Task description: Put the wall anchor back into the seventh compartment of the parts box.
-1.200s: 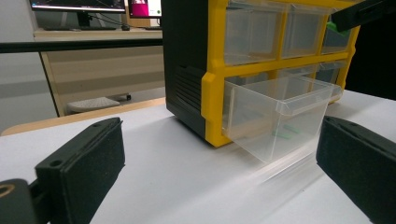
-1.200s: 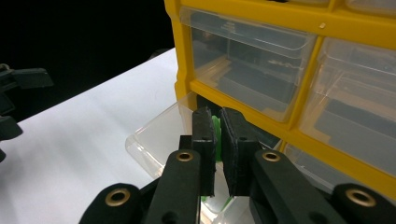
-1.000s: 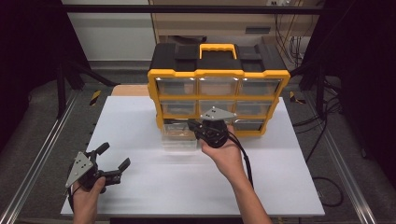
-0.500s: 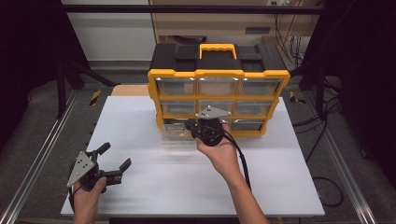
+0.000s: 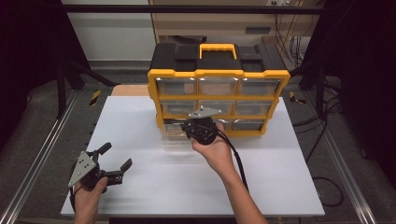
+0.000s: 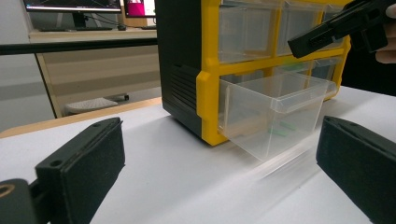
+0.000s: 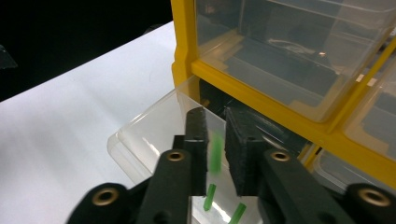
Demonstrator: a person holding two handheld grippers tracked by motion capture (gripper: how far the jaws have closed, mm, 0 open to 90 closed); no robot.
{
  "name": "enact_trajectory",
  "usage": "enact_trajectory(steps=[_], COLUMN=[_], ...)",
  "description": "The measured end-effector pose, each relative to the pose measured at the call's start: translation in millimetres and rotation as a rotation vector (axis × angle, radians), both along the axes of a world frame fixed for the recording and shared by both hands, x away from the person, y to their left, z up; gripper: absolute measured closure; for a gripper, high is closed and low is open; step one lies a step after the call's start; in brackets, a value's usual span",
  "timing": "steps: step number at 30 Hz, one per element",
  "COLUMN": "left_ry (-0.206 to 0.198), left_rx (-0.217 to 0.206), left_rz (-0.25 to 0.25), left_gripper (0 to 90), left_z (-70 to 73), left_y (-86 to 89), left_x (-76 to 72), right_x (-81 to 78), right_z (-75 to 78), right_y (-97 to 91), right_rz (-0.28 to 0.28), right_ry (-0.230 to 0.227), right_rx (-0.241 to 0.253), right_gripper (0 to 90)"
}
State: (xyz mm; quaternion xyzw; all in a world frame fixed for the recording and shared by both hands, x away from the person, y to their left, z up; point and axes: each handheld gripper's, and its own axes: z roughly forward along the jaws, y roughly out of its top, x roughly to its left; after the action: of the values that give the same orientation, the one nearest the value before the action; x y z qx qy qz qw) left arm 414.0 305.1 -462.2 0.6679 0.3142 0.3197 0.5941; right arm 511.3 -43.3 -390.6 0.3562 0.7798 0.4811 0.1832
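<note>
A yellow and black drawer organiser stands at the back of the white table. Its bottom-left clear drawer is pulled out. My right gripper hangs over that drawer. Its jaws have just been opening and stand a little apart. A small green piece shows blurred in the gap, loose between the pads. Two more green pieces lie on the drawer floor. My left gripper rests open near the front left corner, facing the drawer, with nothing between its jaws.
The organiser's other clear drawers are pushed in. Bare white table surface stretches in front of the organiser and to its right. A desk with monitors stands beyond the table.
My right hand has shifted slightly left and lower over the open drawer. The left hand has stayed where it was.
</note>
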Motion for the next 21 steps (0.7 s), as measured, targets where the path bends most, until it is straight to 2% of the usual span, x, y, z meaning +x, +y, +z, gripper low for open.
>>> enact_trajectory(steps=[2, 6, 9, 11, 14, 17, 19, 21], left_ry=[-0.002, 0.000, -0.001, -0.002, 0.000, 0.000, 0.003, 0.008], left_rx=[-0.001, -0.001, -0.003, -0.001, -0.003, 0.003, 0.006, 0.007], left_rz=[0.000, 0.002, 0.005, 0.007, 0.008, 0.006, 0.007, 0.012], left_gripper=[0.8, 0.8, 0.8, 0.8, 0.8, 0.8, 0.7, 0.6], left_z=[0.2, -0.1, 0.1, 0.3, -0.1, 0.2, 0.1, -0.2], left_y=[0.0, 0.5, 1.0, 1.4, 1.6, 1.3, 1.0, 0.6], left_x=[-0.6, 0.3, 0.2, 0.1, -0.1, -0.6, -0.4, -0.5], right_x=[-1.2, -8.0, -15.4, -21.3, -29.7, -37.3, -42.6, -46.1], right_z=[1.3, 7.2, 11.9, 14.7, 16.8, 17.5, 17.3, 16.0], right_y=[-1.1, -6.6, -11.7, -16.7, -28.6, -41.1, -49.6, -59.0], right_rz=[0.000, -0.008, -0.018, -0.032, -0.045, -0.054, -0.059, -0.066], right_ry=[-0.005, -0.018, -0.041, -0.057, -0.089, -0.117, -0.157, -0.174], right_rx=[0.016, 0.042, 0.044, 0.050, 0.078, 0.083, 0.082, 0.107], right_gripper=[70.5, 49.0, 32.0, 23.9, 17.3, 9.8, 8.6, 7.9])
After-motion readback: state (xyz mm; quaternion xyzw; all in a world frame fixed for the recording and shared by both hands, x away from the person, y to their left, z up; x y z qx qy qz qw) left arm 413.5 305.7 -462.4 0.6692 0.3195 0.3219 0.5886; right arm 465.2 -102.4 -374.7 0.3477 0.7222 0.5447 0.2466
